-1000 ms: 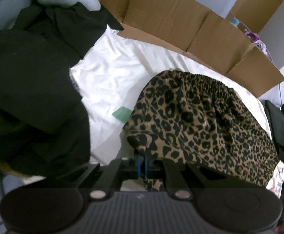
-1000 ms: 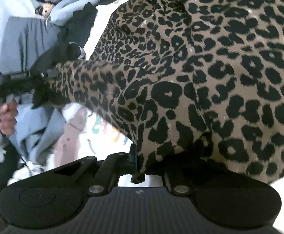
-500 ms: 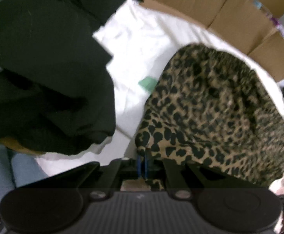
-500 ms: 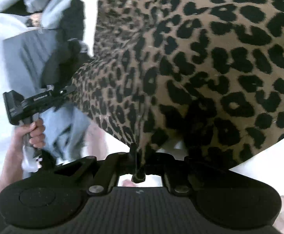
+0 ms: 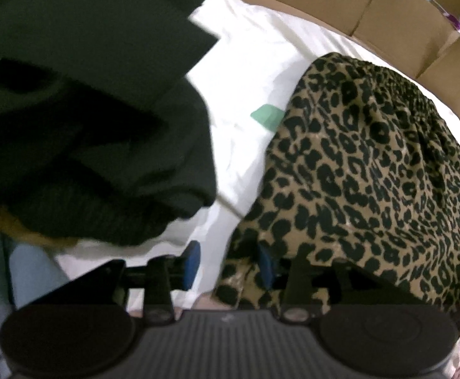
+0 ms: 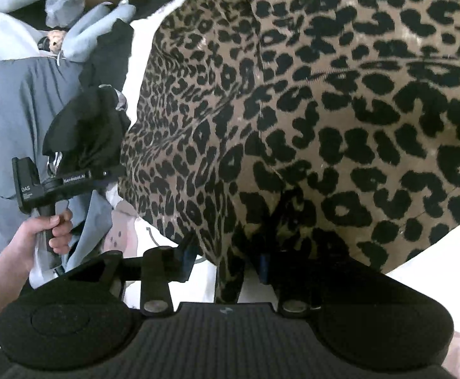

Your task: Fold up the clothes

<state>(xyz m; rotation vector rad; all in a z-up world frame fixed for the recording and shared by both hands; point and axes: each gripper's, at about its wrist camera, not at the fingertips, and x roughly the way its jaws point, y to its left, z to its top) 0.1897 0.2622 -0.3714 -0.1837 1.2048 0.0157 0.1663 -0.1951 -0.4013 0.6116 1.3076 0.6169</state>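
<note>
A leopard-print garment [image 5: 372,164] lies folded over on the white sheet [image 5: 255,72], its gathered waistband at the far side. My left gripper [image 5: 228,265] points steeply down at its near left corner. Its jaws are opening, and the corner lies loose between the blue pads [image 5: 192,262], no longer pinched. In the right wrist view the same garment [image 6: 324,110] fills the picture. My right gripper [image 6: 225,265] is at its near edge with jaws opening, a hanging fold between the pads but not squeezed. The left gripper's body [image 6: 56,183] shows at the garment's left edge.
A heap of black clothes [image 5: 87,110] lies left of the garment. Flattened cardboard [image 5: 388,9] lines the far side. A green label [image 5: 267,117] sits on the sheet. Grey-blue clothes [image 6: 24,101] pile up at the left, where a person's hand [image 6: 46,233] grips the left handle.
Both grippers were shut on the leopard garment's edge and now stand apart, releasing it. The left gripper has sunk toward the sheet, and the garment has settled flat.
</note>
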